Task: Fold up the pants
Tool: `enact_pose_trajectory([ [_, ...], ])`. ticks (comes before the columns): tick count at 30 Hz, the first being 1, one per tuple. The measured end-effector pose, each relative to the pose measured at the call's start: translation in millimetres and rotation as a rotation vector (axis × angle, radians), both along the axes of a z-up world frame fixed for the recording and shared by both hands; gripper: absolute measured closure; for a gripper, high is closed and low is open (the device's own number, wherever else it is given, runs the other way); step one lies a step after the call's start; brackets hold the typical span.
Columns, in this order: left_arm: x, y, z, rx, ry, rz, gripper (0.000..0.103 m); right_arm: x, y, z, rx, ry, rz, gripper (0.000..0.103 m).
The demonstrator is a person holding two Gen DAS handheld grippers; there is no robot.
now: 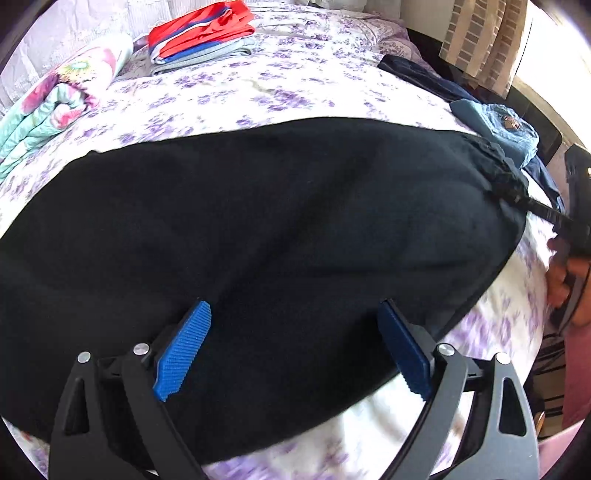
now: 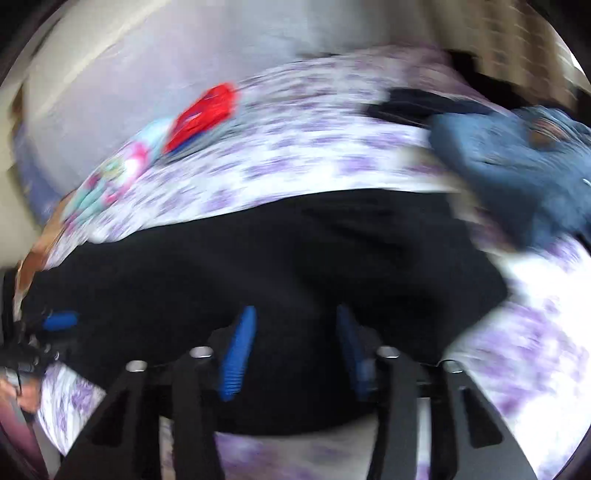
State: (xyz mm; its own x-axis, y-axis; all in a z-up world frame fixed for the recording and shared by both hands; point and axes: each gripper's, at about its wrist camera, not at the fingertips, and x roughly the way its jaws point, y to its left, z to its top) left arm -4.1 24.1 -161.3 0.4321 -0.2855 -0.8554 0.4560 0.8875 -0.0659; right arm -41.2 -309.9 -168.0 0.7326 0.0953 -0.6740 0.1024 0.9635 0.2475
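Left wrist view is showing bare floral bedsheet lying beyond the black pants, which are spreading flat across the bed; left gripper and right gripper are both gaping apart over them.

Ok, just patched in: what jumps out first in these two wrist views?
The black pants fill the middle of both views, spread on the purple-flowered bedsheet. Both grippers sit over them with jaws apart, left gripper and right gripper. A red and blue folded stack lies at the far side, blue jeans heaped to the right.
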Motion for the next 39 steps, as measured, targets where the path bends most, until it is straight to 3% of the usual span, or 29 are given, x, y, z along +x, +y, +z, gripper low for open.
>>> enact_pose_trajectory([
  [1,-2.3,7.4,2.1,0.014,0.002,-0.001,0.014,-5.7,-3.3,0.0,-0.022,0.012,-0.033,0.081],
  [3,-8.5,24.5,8.6,0.055,-0.010,-0.003,0.014,-9.4,-1.7,2.3,-0.010,0.035,-0.065,0.080],
  [5,-15.3,47.1,20.2,0.121,-0.062,0.023,0.014,-12.5,13.0,11.8,-0.061,0.039,-0.099,0.067],
  [6,-16.4,56.9,25.2,0.149,-0.091,0.045,0.014,-11.0,23.3,18.9,-0.082,0.011,-0.093,0.053],
  [8,-11.4,88.4,35.3,0.202,-0.153,0.126,0.011,-3.2,47.7,32.9,-0.091,-0.065,-0.006,0.051],
  [11,8.0,150.9,30.3,0.254,-0.127,0.328,0.008,25.2,106.5,42.8,-0.037,-0.099,0.185,0.051],
  [12,11.4,171.7,24.0,0.237,-0.087,0.374,0.005,36.3,127.1,44.4,-0.019,-0.100,0.254,0.051],
  [14,6.6,214.4,16.2,0.040,0.011,0.414,0.006,54.7,177.4,46.9,0.001,-0.096,0.398,0.051],
  [15,-2.2,224.6,18.1,0.021,0.009,0.412,0.008,61.0,199.3,48.7,0.004,-0.096,0.457,0.051],
  [19,-29.4,230.4,36.5,0.099,-0.059,0.374,0.010,90.5,288.1,57.7,-0.008,-0.119,0.679,0.051],
  [23,-27.3,236.7,62.4,0.032,-0.149,0.352,0.009,105.0,340.8,43.6,0.004,-0.061,0.781,0.048],
  [25,-14.9,244.6,62.9,0.021,-0.171,0.359,0.008,112.3,355.2,15.1,-0.048,0.065,0.755,0.047],
  [28,12.5,284.5,26.3,0.127,-0.009,0.531,0.008,105.7,338.2,1.4,-0.019,0.086,0.734,0.046],
  [29,10.8,303.5,20.1,0.003,0.047,0.535,0.008,103.1,332.9,2.8,-0.026,0.094,0.720,0.047],
  [30,8.1,311.5,23.1,-0.050,0.055,0.539,0.012,100.6,328.1,4.6,-0.039,0.098,0.700,0.047],
  [31,5.3,313.6,30.8,-0.057,0.052,0.542,0.019,98.7,322.0,9.1,-0.057,0.108,0.677,0.047],
  [33,1.7,304.2,62.0,-0.084,-0.039,0.509,0.018,99.5,319.5,21.0,-0.038,0.088,0.666,0.046],
  [35,11.6,283.9,90.6,-0.185,-0.130,0.420,0.015,104.5,326.9,37.5,0.019,0.008,0.693,0.046],
  [37,34.5,261.0,96.9,-0.240,-0.145,0.341,0.014,112.9,342.3,47.3,0.045,-0.053,0.682,0.046],
  [39,60.3,245.6,88.0,-0.255,-0.109,0.305,0.014,121.2,353.7,47.3,0.063,-0.056,0.688,0.046],
])
